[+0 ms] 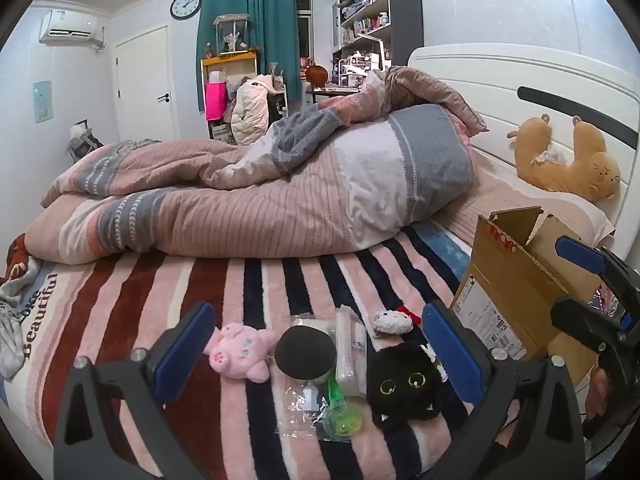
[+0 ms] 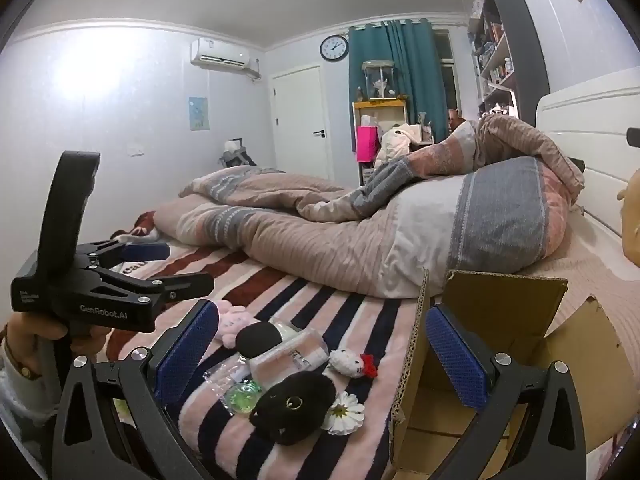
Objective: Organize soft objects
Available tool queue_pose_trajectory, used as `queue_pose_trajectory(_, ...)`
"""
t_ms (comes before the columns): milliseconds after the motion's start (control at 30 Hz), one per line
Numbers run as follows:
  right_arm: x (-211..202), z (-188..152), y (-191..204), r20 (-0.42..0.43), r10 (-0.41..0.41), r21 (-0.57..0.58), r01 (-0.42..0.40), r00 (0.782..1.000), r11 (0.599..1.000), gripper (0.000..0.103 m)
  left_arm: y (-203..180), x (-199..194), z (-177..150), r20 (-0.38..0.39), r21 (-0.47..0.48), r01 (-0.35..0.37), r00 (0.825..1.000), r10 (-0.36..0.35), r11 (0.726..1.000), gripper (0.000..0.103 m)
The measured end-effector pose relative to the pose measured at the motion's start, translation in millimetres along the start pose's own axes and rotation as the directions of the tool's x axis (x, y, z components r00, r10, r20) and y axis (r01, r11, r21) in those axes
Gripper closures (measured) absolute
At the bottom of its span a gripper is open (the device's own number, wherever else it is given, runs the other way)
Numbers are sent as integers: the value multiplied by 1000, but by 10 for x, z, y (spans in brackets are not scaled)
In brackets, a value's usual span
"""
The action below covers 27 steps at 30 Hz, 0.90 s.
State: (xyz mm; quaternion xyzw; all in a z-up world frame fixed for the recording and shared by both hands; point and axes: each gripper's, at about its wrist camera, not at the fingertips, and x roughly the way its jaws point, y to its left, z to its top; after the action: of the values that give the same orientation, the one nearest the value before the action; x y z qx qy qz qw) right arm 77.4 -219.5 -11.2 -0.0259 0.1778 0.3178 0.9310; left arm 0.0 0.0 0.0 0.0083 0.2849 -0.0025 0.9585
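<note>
Several small soft toys lie on the striped blanket (image 1: 248, 280): a pink plush (image 1: 240, 350), a black round pad (image 1: 306, 353), a black cat plush (image 1: 404, 390), a white kitty plush with a red bow (image 1: 394, 322) and clear packets (image 1: 352, 354). My left gripper (image 1: 316, 354) is open and empty just above them. An open cardboard box (image 1: 516, 284) stands to their right. My right gripper (image 2: 320, 348) is open and empty, with the black cat (image 2: 294, 406), kitty (image 2: 350, 362), a white daisy (image 2: 344, 412) and the box (image 2: 500, 312) before it. The right gripper also shows beside the box in the left wrist view (image 1: 592, 280).
A rumpled pink and grey duvet (image 1: 256, 196) fills the middle of the bed. A brown plush (image 1: 568, 160) leans on the white headboard (image 1: 520, 76). Clothes (image 1: 10, 320) lie at the blanket's left edge. Shelves (image 1: 364, 20) and a door (image 1: 144, 84) stand beyond.
</note>
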Motion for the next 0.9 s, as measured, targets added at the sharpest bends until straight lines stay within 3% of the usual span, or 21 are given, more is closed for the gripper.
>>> queue_pose_trajectory(900, 17, 52, 48, -2, 14, 0, -14, 1000, 1000, 0, 95, -51, -102, 4, -14, 20, 1000, -20, 1000, 0)
